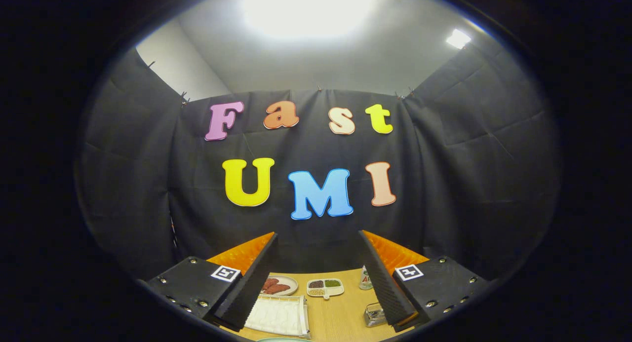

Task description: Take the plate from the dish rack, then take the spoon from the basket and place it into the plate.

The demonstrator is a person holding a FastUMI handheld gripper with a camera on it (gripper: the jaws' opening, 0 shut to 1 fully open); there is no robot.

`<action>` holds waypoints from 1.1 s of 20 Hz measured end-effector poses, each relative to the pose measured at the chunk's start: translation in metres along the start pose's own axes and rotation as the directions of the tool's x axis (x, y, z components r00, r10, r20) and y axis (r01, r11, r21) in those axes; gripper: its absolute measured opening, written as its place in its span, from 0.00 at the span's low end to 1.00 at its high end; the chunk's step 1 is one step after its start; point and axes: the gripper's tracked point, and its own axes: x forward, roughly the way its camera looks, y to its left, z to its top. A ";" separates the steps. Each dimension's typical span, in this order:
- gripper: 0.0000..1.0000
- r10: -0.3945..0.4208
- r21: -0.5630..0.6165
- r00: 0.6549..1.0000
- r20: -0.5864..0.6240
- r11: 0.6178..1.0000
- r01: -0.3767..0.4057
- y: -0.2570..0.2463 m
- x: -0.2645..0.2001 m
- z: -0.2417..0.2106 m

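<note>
table [340, 317]: smooth wood | basket [375, 315]: shiny metal wire | wall: matt cloth

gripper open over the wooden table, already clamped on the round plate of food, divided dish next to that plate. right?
Not quite. In the gripper view the gripper is open and holds nothing. The round plate of food lies on the wooden table beyond the fingers, untouched. The divided dish does sit beside it.

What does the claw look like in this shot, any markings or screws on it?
The claw has two long flat fingers with finely ribbed inner faces, spread apart. Each finger is mounted on a boxy black block studded with small round silver screws along its edges. A square white tag with a black coded pattern sits on top of each block. No cables or sleeves can be seen.
</note>
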 end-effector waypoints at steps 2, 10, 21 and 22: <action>0.98 -0.023 -0.004 1.000 -0.011 1.000 0.023 -0.008 0.002 -0.004; 0.98 -0.084 0.001 0.995 -0.051 0.996 0.084 -0.031 0.014 -0.025; 0.99 -0.335 0.202 0.852 -0.403 0.875 0.440 -0.120 0.010 -0.181; 0.99 -0.353 0.201 0.831 -0.431 0.859 0.470 -0.129 0.010 -0.197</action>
